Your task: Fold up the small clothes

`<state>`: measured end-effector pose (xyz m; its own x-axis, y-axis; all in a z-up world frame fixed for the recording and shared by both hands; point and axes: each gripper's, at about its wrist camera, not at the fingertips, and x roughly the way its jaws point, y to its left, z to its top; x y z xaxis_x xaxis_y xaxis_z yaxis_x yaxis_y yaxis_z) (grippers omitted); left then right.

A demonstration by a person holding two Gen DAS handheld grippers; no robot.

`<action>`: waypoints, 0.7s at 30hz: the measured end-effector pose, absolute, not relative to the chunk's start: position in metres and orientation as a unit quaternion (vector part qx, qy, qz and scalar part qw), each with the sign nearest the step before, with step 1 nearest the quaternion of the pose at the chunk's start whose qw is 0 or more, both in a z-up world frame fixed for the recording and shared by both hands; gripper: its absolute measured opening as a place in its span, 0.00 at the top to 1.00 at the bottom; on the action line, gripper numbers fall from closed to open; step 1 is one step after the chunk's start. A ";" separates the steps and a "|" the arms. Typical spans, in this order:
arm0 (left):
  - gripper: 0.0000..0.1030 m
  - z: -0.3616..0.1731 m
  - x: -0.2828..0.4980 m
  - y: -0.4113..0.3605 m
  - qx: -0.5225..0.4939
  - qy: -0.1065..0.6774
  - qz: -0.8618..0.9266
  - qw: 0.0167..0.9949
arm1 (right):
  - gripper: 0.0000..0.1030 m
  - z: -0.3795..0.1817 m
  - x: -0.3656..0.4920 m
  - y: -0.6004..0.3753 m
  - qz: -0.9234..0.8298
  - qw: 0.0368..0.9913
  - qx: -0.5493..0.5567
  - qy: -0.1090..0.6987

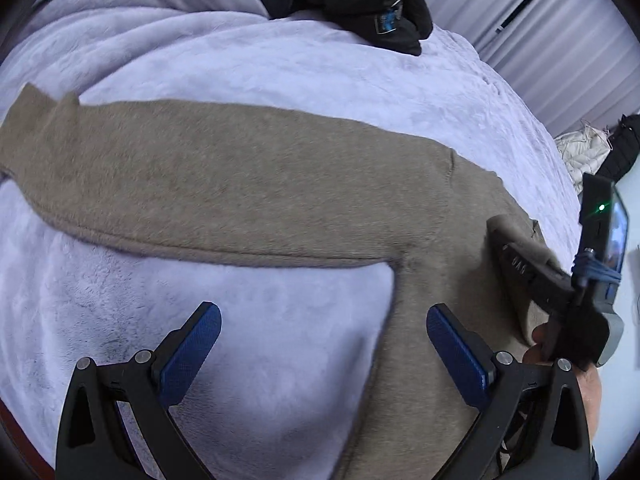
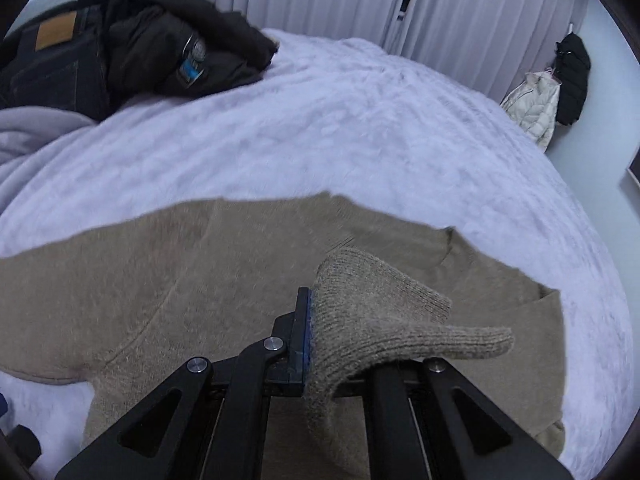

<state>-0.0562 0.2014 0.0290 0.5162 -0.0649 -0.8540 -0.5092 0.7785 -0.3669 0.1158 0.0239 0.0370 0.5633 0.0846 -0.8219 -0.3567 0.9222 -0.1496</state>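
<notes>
Sweater cuff in right claw — pinched

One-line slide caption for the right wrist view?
Right gripper shut on beige sweater's cuff, carried above lavender blanket.

Both wrist views are lit by soft, even, cool daylight with no glare; the pale blanket reads bluish-lilac and only faint shadows lie under the edge of the beige sweater and the left gripper. Strong fisheye distortion bows the bed outward and leaves a dark vignette at the corners, heaviest from 9 to 12 o'clock. Motion blur smears the sweater's nap and the curtains at 12 o'clock, while the knit cuff clamped in the right gripper stays sharp.
</notes>
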 end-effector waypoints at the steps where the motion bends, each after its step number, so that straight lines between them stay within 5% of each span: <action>1: 0.00 0.028 -0.058 0.203 -0.309 0.471 0.136 0.815 | 0.89 0.031 0.115 0.026 0.143 0.860 -0.153 0.466; 3: 0.00 0.032 -0.056 0.202 -0.316 0.465 0.136 0.816 | 0.81 0.038 0.110 0.029 0.164 0.857 -0.149 0.466; 5: 0.00 0.042 -0.050 0.195 -0.311 0.456 0.132 0.823 | 0.43 0.066 0.104 0.016 0.191 0.863 -0.121 0.451; 7: 0.00 0.057 -0.039 0.177 -0.295 0.445 0.118 0.837 | 0.21 0.098 0.095 -0.011 0.221 0.875 -0.081 0.423; 16: 0.00 0.088 0.043 0.045 -0.209 0.463 0.016 0.861 | 0.20 0.099 0.110 -0.174 0.203 0.876 0.019 0.437; 21: 0.00 0.094 0.037 0.042 -0.212 0.458 0.020 0.863 | 0.20 0.105 0.107 -0.168 0.270 0.872 0.054 0.404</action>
